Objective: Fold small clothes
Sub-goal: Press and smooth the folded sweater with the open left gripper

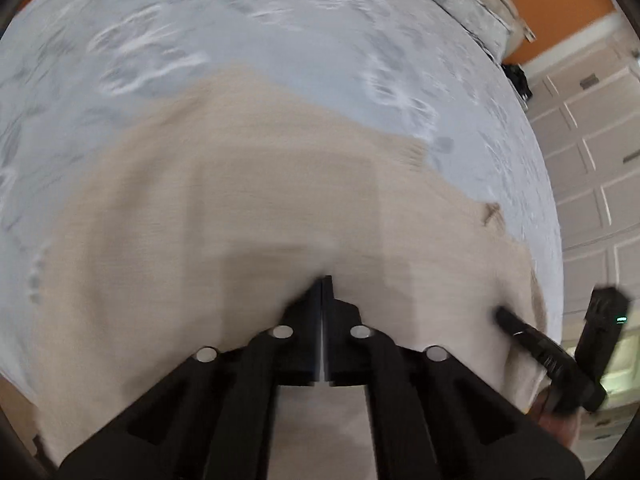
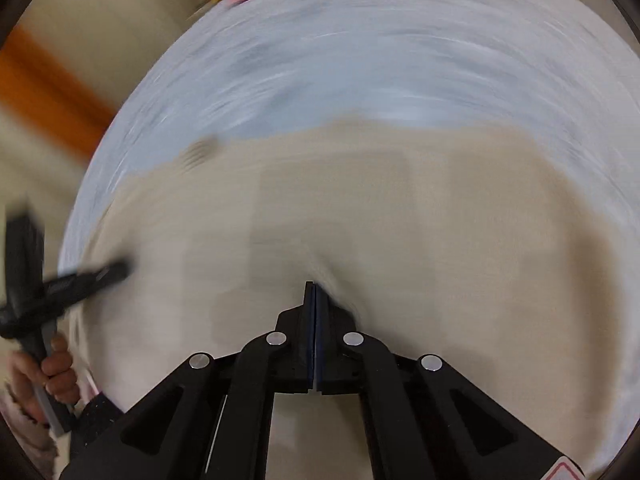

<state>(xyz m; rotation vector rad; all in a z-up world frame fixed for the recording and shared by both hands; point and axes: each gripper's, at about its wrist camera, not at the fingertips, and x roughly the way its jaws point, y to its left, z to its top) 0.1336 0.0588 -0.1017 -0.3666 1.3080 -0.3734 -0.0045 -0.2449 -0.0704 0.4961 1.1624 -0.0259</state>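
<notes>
- Beige garment (image 1: 248,208) fills the lower half of the left wrist view, spread over a pale grey patterned bedcover (image 1: 240,40); the picture is blurred.
- Left gripper (image 1: 322,280) has its jaws pressed together with a pinch of the beige cloth between them, the fabric puckering up into the tips.
- Right gripper (image 1: 504,316) shows at the right edge of this view, its tips against the garment's far side near the hem; from here I cannot tell how its jaws stand.
- Orange wall (image 1: 560,12) and white panelled doors (image 1: 592,168) lie beyond the bed.
- In the right wrist view, more heavily blurred, the same garment (image 2: 400,200) lies on the bedcover (image 2: 360,60), and the right gripper (image 2: 315,286) is clenched on a fold of it, cloth drawn up to the tips.
- The left gripper (image 2: 120,270) reaches in from the left edge, held by a bare hand (image 2: 56,372).
- Judging by the puckers, the cloth is light, soft and limp; it will sag between the two holds, so gripping at opposite edges or corners and keeping it taut should serve best.
</notes>
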